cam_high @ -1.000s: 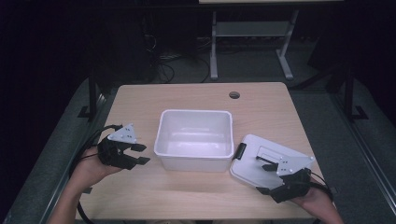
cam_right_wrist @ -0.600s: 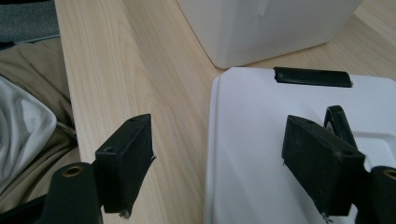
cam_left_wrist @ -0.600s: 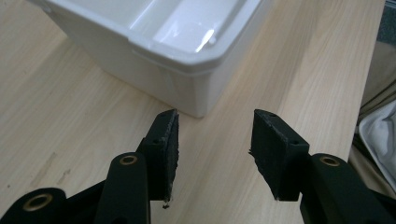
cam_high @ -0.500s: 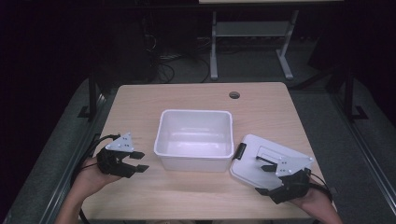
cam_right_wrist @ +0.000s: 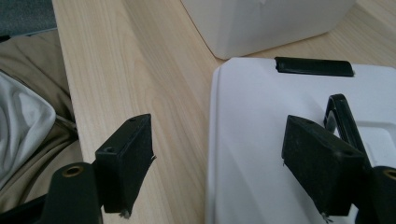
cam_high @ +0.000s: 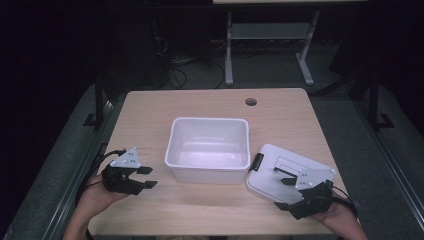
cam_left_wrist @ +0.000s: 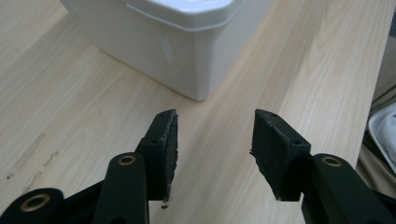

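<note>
White bin (cam_left_wrist: 187, 42) cut off by the top edge in the left gripper view, interior unseen there. Lid (cam_right_wrist: 280, 140) runs off bottom and right in the right gripper view (black handle (cam_right_wrist: 343, 121) partly behind a jaw). High view: lid's near corner hidden under right gripper (cam_high: 289, 194).

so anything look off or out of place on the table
Only mildly: the white lid lies askew at the table's near right corner, off the empty white bin and close to the edge. The right tool straddles the lid's edge, open. Nothing is spilled or visibly damaged.
</note>
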Demonstrator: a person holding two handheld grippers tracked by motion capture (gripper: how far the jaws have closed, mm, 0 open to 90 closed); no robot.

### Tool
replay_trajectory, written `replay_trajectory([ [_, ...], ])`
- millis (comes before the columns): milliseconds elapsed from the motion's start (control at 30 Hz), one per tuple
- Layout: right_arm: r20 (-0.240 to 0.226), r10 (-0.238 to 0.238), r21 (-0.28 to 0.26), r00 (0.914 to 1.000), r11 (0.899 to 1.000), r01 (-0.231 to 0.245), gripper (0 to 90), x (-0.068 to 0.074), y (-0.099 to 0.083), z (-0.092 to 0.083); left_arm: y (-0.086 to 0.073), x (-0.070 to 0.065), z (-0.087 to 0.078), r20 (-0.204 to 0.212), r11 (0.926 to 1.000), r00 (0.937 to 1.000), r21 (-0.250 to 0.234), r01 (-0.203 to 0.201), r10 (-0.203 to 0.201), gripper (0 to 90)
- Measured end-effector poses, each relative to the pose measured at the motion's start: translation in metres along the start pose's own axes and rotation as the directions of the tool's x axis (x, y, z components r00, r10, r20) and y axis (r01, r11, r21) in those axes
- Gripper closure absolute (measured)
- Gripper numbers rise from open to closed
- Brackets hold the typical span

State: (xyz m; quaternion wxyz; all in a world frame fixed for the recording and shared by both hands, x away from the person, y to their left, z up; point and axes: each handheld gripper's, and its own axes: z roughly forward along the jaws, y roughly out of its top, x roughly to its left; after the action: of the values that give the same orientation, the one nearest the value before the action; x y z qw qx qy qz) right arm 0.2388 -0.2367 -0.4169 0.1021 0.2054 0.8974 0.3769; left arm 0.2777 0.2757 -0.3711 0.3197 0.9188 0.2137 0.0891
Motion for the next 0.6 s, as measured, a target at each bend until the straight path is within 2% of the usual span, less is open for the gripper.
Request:
replay_trajectory([
  [133,0.003,0.013,0.005,0.9999,1.000,-0.013,24.2,0.001,0.000,-0.002,-0.005,-0.001,0.005,-0.008,0.9998,1.0000,0.020,0.001,-0.001,48.9],
  [600,0.005,0.019,0.014,0.9998,1.000,-0.019,24.4,-0.001,-0.001,-0.007,-0.018,-0.002,0.012,0.008,0.9998,0.9998,-0.007,0.019,-0.019,47.2],
])
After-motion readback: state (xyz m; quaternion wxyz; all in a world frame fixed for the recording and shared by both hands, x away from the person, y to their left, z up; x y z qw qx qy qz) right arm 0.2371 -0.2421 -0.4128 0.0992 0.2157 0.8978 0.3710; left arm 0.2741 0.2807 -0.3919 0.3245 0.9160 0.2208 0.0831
